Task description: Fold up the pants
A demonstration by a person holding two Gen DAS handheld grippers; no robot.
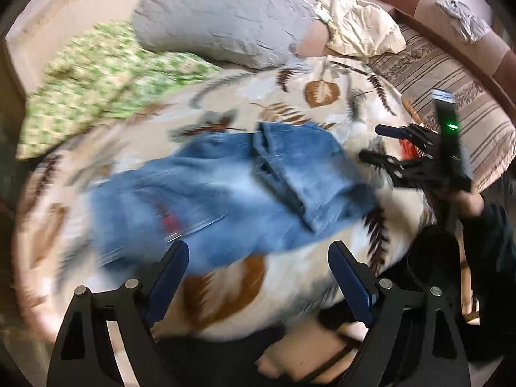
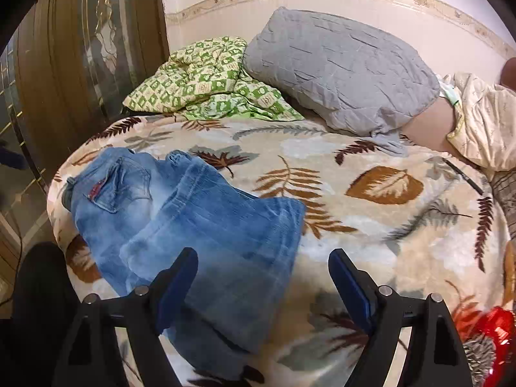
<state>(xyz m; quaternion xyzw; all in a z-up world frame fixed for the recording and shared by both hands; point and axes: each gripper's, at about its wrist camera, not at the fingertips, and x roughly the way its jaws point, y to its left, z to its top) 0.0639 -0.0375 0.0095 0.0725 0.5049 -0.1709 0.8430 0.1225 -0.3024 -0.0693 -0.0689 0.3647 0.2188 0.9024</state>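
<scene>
Blue jeans (image 2: pixel 193 222) lie folded over on a leaf-print blanket (image 2: pixel 371 225) on the bed, waistband and back pocket at the left in the right wrist view. They also show, blurred, in the left wrist view (image 1: pixel 232 190). My left gripper (image 1: pixel 258 258) is open and empty, just in front of the jeans' near edge. My right gripper (image 2: pixel 262 262) is open and empty, above the jeans' near folded part. The right gripper also shows in the left wrist view (image 1: pixel 371 143), open, to the right of the jeans.
A grey pillow (image 2: pixel 338 67) and a green patterned quilt (image 2: pixel 209 77) lie at the head of the bed. A cream cloth (image 2: pixel 480 122) lies at the right. A wooden door (image 2: pixel 80 64) stands to the left. A striped sofa (image 1: pixel 451 74) is beyond the bed. A red object (image 2: pixel 496 332) sits at the lower right.
</scene>
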